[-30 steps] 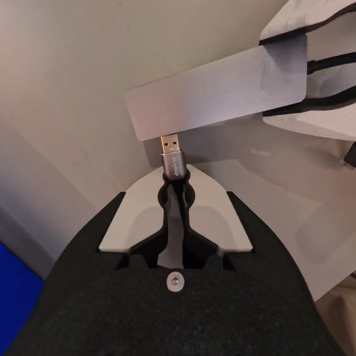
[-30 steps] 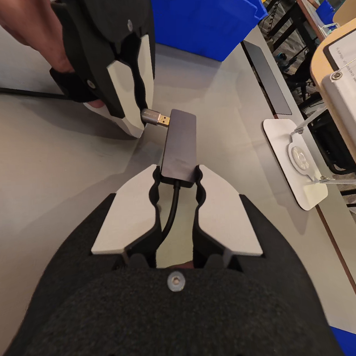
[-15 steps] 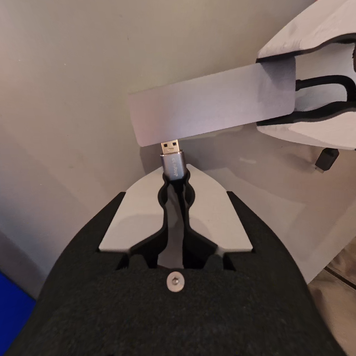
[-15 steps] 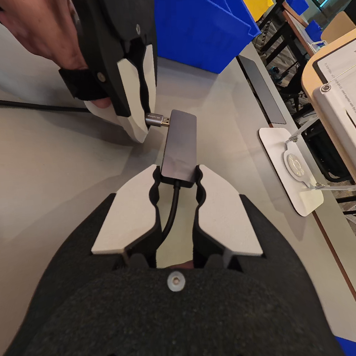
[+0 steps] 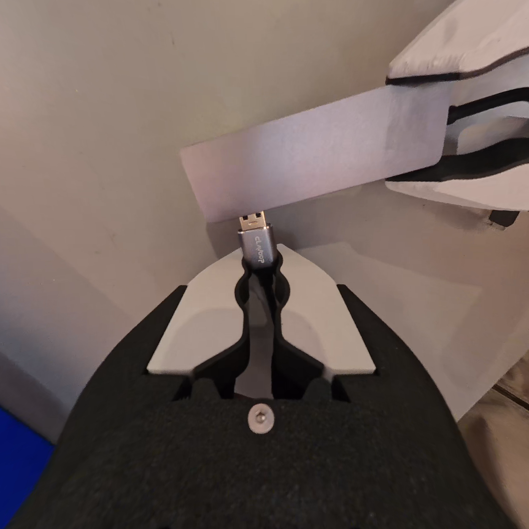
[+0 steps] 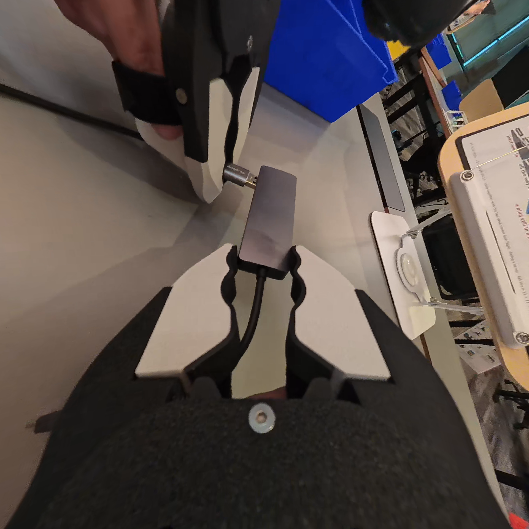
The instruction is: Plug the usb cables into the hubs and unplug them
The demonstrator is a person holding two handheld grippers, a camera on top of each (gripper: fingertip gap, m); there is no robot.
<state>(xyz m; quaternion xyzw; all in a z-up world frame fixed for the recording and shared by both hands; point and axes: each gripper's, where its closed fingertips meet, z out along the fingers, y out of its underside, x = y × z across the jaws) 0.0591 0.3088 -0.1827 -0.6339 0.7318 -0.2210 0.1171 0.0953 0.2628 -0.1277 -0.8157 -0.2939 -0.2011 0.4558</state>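
While right tool (image 6: 263, 254) clamps hub (image 6: 269, 217), left tool (image 5: 262, 257) pinches plug (image 5: 256, 240); its tip enters hub.

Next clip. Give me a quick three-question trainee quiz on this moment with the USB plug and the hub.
1. True or false: the USB plug is pushed into the hub so far that none of its metal tip shows.
2. Which gripper holds the hub? A) the left gripper B) the right gripper C) neither, it lies free on the grey table
3. Fill in: the hub's black cable runs back between the right gripper's two ____.

Key
1. False: part of the metal tip still shows at the hub's side edge.
2. B: its fingers clamp the cable end of the hub, while the left gripper pinches the plug's grey shell.
3. fingers
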